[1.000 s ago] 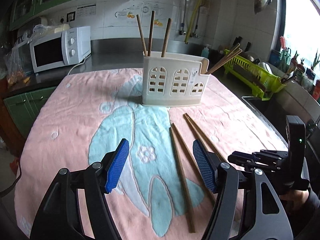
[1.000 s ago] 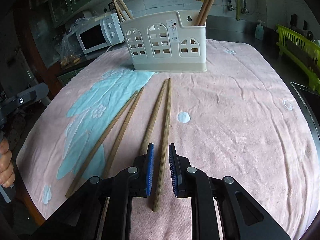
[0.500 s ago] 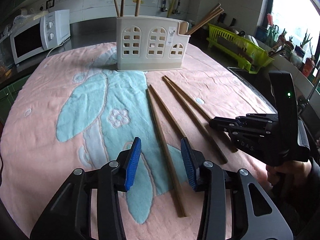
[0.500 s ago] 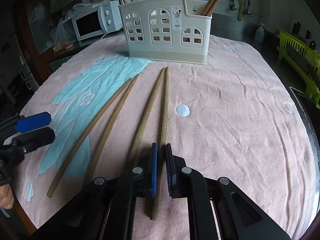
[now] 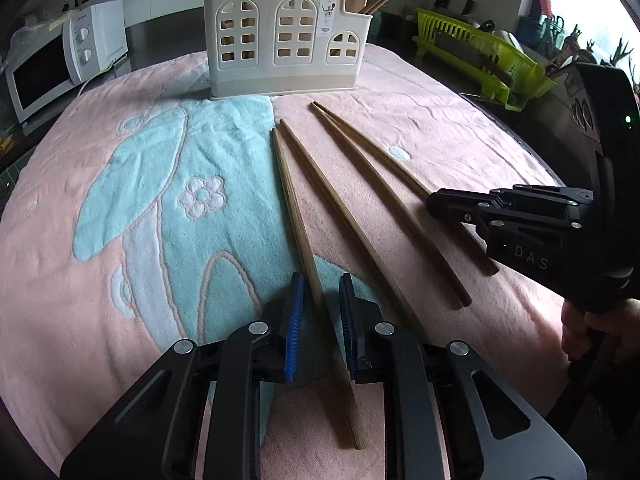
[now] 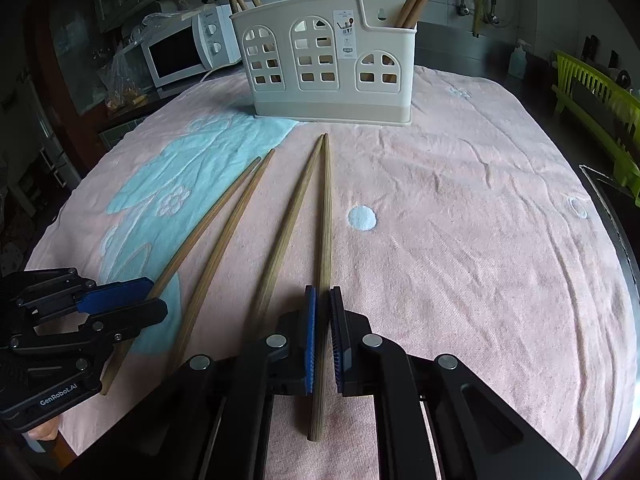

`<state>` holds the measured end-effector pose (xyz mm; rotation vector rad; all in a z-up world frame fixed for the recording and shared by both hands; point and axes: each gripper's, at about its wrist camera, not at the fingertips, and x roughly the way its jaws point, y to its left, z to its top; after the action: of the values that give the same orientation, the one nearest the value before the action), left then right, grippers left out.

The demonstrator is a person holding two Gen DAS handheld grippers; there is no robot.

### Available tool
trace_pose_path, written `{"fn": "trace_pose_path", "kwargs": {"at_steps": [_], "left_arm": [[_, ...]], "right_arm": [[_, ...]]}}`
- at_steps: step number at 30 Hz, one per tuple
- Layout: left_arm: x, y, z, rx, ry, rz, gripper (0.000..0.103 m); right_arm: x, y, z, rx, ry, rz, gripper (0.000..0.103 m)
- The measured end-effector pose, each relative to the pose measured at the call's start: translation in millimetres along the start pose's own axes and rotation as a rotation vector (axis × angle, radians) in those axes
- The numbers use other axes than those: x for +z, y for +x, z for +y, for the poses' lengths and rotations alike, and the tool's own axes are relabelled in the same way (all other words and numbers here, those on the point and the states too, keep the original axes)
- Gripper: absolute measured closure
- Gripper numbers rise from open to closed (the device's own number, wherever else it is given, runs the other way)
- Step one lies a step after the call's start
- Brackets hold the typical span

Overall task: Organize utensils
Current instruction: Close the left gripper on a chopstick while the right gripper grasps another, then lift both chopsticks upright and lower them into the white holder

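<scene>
Several long wooden chopsticks lie on a pink and teal towel (image 5: pixel 120 208) in front of a cream utensil holder (image 5: pixel 286 40) that has more chopsticks standing in it. My left gripper (image 5: pixel 320 292) straddles the leftmost chopstick (image 5: pixel 296 216), with its blue pads narrowed but a gap still visible on each side. My right gripper (image 6: pixel 322 300) is shut on the rightmost chopstick (image 6: pixel 326 216), which still lies on the towel. The holder also shows in the right wrist view (image 6: pixel 328 62). The left gripper's side shows in the right wrist view (image 6: pixel 116 300).
A white microwave (image 5: pixel 60 68) stands at the back left. A green dish rack (image 5: pixel 480 54) stands at the back right beside the counter edge. The right gripper's body (image 5: pixel 560 216) hangs over the towel's right side.
My left gripper moved forward and down over the leftmost chopstick and narrowed its jaws. My right gripper closed fully onto the rightmost chopstick.
</scene>
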<state>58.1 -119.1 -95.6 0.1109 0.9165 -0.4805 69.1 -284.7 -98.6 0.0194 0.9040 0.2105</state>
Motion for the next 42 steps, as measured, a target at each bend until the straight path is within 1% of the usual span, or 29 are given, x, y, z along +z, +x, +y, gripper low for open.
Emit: {"fn": "trace_pose_path", "kwargs": {"at_steps": [1, 2, 5, 8, 11, 16, 18, 20, 23, 25, 29, 35, 37, 42], "left_arm": [[-0.1, 0.2, -1.6, 0.02, 0.006, 0.0, 0.091], [0.2, -0.2, -1.9, 0.035, 0.012, 0.0, 0.093], [2.2, -1.6, 0.6, 0.037, -0.007, 0.005, 0.095], [4.2, -7.7, 3.7, 0.037, -0.021, -0.014, 0.097], [8.4, -19.7, 6.2, 0.041, -0.016, -0.052, 0.098], [19.0, -44.3, 14.7, 0.042, -0.035, -0.152, 0.098], [23.1, -51.5, 16.9, 0.05, -0.036, -0.185, 0.098], [26.9, -56.5, 19.5, 0.05, -0.042, -0.21, 0.098], [32.1, -60.9, 22.2, 0.042, -0.046, -0.225, 0.098], [35.0, -62.0, 22.6, 0.024, -0.046, -0.221, 0.098], [34.3, -61.5, 21.9, 0.025, -0.031, -0.215, 0.098], [33.9, -47.0, 25.4, -0.01, -0.011, -0.121, 0.098], [33.5, -45.0, 28.0, -0.003, -0.007, -0.108, 0.098], [44.3, -51.7, 34.0, 0.01, -0.012, -0.134, 0.098]], "right_arm": [[0.2, 0.1, -0.1, 0.001, 0.0, 0.0, 0.096], [-0.3, -0.2, -0.2, 0.001, 0.001, -0.001, 0.096], [-0.8, -0.3, -0.9, 0.002, 0.006, -0.005, 0.096], [-1.9, -2.6, -1.7, 0.004, 0.017, -0.013, 0.096], [-1.5, -6.4, -2.4, 0.001, 0.02, -0.025, 0.096], [-1.4, -16.1, -4.9, -0.001, 0.032, -0.057, 0.096], [-1.0, -23.6, -5.9, -0.003, 0.04, -0.085, 0.097], [0.7, -31.6, -6.0, -0.005, 0.039, -0.109, 0.097], [6.2, -44.9, -4.5, -0.004, 0.035, -0.144, 0.097], [10.2, -52.6, -3.6, -0.007, 0.029, -0.165, 0.097], [16.1, -61.6, -4.0, -0.002, 0.037, -0.197, 0.097], [29.5, -73.8, -4.6, 0.005, 0.041, -0.236, 0.097], [33.2, -77.3, -4.0, 0.006, 0.042, -0.248, 0.097], [41.2, -81.9, -4.2, 0.011, 0.043, -0.268, 0.097]]}}
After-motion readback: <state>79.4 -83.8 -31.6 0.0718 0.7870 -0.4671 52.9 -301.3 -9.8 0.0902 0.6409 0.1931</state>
